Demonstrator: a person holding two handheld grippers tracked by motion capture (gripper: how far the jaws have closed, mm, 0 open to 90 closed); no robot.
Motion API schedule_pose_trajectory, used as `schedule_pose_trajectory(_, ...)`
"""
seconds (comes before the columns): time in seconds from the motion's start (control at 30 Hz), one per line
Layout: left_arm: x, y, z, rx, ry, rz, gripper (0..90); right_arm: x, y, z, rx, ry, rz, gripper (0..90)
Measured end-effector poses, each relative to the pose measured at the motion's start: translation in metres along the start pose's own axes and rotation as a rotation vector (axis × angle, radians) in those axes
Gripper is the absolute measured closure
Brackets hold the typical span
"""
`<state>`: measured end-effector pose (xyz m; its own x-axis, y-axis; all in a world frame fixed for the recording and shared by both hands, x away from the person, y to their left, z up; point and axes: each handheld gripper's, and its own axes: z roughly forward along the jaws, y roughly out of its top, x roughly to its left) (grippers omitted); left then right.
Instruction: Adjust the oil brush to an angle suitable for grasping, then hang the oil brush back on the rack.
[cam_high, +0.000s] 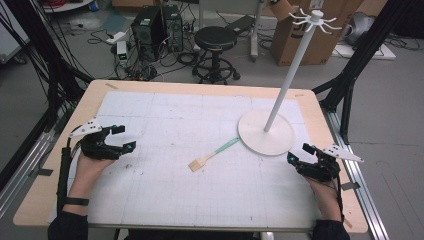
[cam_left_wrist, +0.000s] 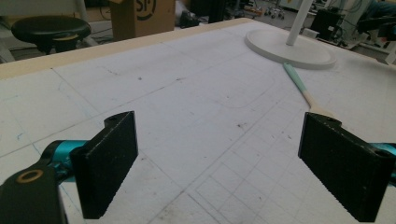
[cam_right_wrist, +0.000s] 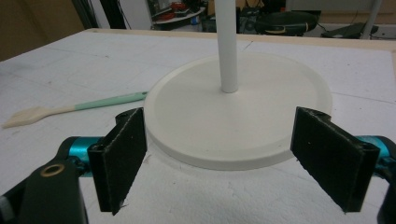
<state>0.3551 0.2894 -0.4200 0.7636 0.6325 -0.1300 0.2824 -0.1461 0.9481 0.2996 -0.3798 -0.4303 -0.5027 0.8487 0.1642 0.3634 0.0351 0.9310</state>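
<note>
left gripper (cam_high: 121, 138) – jaws wide, empty, near table's (cam_high: 60, 150) left edge | right gripper (cam_high: 298, 155) – wide, empty, by right edge | brush (cam_high: 214, 153) mid-table, tip at stand's (cam_high: 265, 131) base | looks light, stiff – grip the mint handle

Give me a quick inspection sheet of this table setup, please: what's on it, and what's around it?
Surface: wooden table covered by a white gridded mat with small dark scuffs.
Job's things: spatula with a green handle, lying flat, handle end by the base of a white stand, whose upright pole carries hooks on top.
Clutter: nothing seen on the mat.
Grippers: left gripper and right gripper rest near opposite table edges, both open and holding nothing.
Cables: one trails along each forearm; more lie tangled on the floor beyond the table.
Surroundings: black stool, computer tower, cardboard box, black frame legs at both sides.
</note>
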Motion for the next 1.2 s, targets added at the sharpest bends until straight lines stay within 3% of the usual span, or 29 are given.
schedule_pose_trajectory(0.53, -0.0024, 0.0013, 0.0025, -0.004, -0.008, -0.004, 12.7, 0.0003, 0.0013, -0.0011, -0.003, 0.002, 0.003, 17.7)
schedule_pose_trajectory(0.67, -0.0049, 0.0021, 0.0063, 0.013, -0.011, 0.002, 12.7, 0.0004, 0.0019, -0.0017, -0.005, 0.004, 0.004, 17.7)
schedule_pose_trajectory(1.2, -0.0083, 0.0074, 0.0043, -0.01, -0.033, -0.008, 12.6, -0.0004, 0.0039, -0.0025, -0.014, 0.001, 0.005, 17.7)
